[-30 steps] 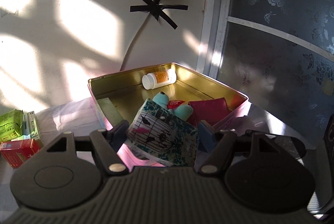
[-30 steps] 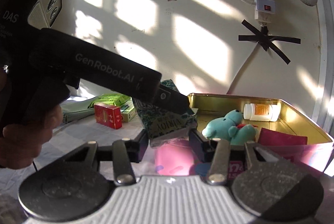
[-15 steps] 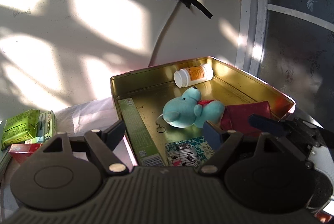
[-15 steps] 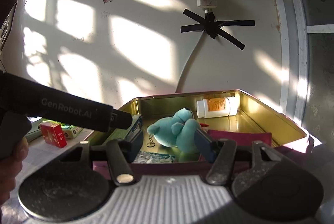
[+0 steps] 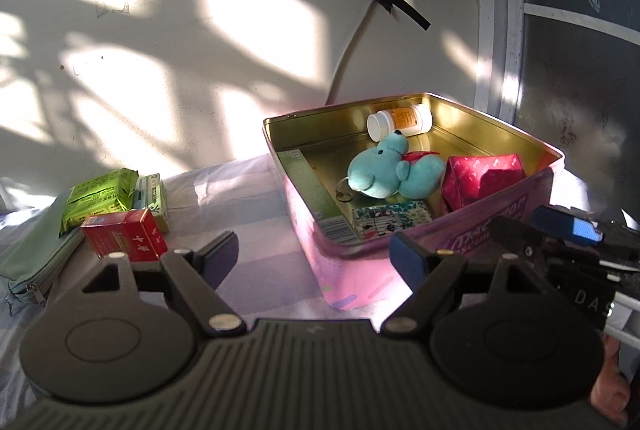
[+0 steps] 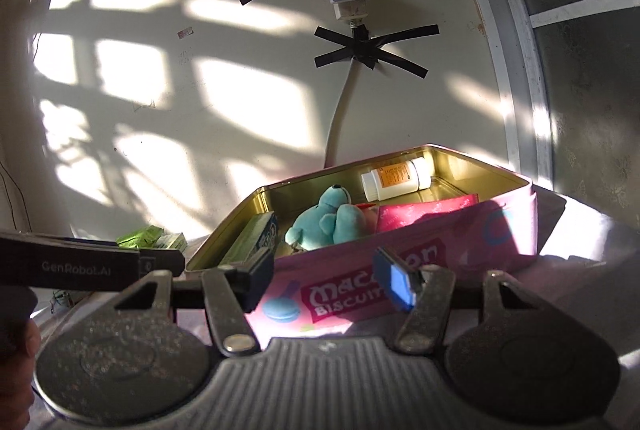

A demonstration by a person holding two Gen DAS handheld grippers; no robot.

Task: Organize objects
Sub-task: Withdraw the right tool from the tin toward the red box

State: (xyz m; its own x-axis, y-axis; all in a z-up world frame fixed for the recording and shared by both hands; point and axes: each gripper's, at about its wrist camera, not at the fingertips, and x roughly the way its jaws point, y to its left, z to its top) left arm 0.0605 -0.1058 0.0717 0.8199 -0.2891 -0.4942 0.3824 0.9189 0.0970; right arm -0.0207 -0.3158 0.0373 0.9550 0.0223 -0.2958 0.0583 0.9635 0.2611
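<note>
Sitting on a pale cloth-covered desk [image 5: 248, 185], the pink rectangular biscuit tin [image 5: 360, 270] shows a shiny gold metal inside and rounded corners. Within it, at its 12 o'clock end, a white plastic pill bottle [image 5: 400, 119] lies on its side; a soft teal plush toy [image 5: 392, 171] lies at the centre, a crinkly red foil packet [image 5: 484, 177] at 3 o'clock, a patterned card box [image 5: 392, 216] at 6 o'clock, and a long flat green box [image 5: 308, 185] leans along the wall at 9 o'clock. Well apart from the tin, at 9 o'clock, a grey-green zip pouch [image 5: 36, 262] carries a glossy green packet [image 5: 98, 195], a small green carton [image 5: 152, 197] and a red carton [image 5: 124, 236]. The left gripper [image 5: 316, 258] has just been opening, its fingers released, nothing between them. The right gripper [image 6: 324, 274] likewise has just been opening and grips nothing, fingers spread before the tin's printed side.
</note>
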